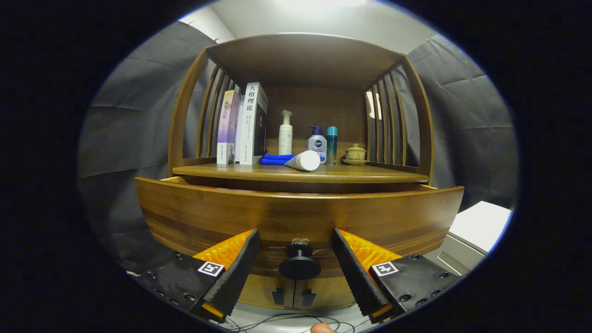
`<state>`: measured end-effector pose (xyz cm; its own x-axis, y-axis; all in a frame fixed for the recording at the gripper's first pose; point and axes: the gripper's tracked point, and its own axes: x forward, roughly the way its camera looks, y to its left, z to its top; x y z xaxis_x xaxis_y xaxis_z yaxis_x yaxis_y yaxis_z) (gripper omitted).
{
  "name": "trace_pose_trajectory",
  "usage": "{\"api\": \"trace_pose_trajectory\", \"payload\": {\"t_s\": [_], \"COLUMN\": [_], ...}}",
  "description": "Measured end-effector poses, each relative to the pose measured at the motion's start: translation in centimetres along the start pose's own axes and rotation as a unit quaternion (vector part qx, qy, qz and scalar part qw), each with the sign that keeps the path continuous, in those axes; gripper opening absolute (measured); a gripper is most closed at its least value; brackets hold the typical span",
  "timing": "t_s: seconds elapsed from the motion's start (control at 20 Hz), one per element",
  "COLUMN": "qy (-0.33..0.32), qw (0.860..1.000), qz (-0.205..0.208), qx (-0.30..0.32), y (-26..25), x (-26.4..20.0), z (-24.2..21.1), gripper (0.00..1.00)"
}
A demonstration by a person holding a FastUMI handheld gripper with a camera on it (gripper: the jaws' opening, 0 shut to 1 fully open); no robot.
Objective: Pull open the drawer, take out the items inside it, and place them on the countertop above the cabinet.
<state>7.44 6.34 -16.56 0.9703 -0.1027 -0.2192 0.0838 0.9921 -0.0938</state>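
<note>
Between my fingers sits the drawer knob (299, 261), untouched; my gripper (296, 252) stands spread apart on either side of it. The drawer (296, 215) is pulled partly out of the cabinet, its contents hidden behind its front. On the tabletop (370, 175) above stand books (243, 124), a blue cloth (276, 159), a white tube (303, 161) lying down, three bottles (317, 143) and a small lidded cup (355, 153).

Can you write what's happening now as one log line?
claw: open, around drawer knob, not touching | drawer: partly out | white tube: on countertop
</note>
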Motion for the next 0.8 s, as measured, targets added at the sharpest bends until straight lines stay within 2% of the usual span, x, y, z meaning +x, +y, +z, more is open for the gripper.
{"api": "trace_pose_trajectory", "payload": {"t_s": [0.8], "qy": [0.003], "qw": [1.0], "qz": [-0.002], "qx": [0.004], "y": [0.3], "x": [6.5], "z": [0.8], "gripper": [0.98]}}
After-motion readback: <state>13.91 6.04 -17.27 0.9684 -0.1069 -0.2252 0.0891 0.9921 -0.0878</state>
